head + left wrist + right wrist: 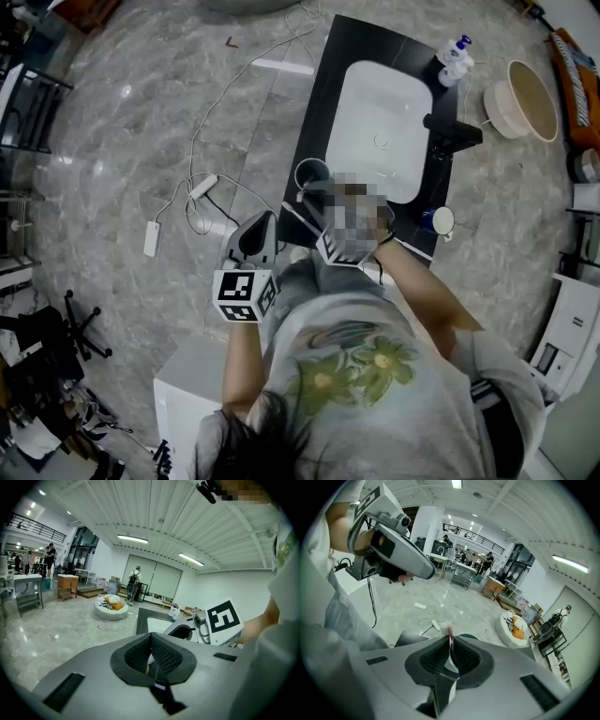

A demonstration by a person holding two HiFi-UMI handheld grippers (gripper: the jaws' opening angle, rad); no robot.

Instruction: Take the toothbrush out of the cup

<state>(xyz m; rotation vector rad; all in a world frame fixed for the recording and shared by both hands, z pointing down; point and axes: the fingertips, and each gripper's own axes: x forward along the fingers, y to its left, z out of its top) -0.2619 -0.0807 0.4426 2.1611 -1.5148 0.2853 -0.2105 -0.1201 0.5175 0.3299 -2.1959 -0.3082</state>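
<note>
— Jaws first: what has the left gripper [151, 654] got?

— Nothing. Its jaws are pressed together with nothing between them. It hangs close to the person's body, left of the dark surface [317, 122] and apart from the cup [312, 173].

— And the cup?

— Upright toward the near left of the surface, just beside the near left corner of the white sink [380, 127].

— The toothbrush?

— In the right gripper [451, 651]. Its jaws are closed on the thin handle of the toothbrush [450, 633], and the pinkish end sticks out past the tips. The cup's rim shows just beyond it. I cannot tell whether the other end is fully clear of the rim.

— So how should the lift be finished?

— My judgement is a straight pull along the handle, up and toward the near side. The brush should stay off the rim so the cup neither tips nor slides. The hold is narrow on a slim handle, so it wants firm pressure and a slow, steady draw. The left gripper could steady the cup if it wobbles.
</note>
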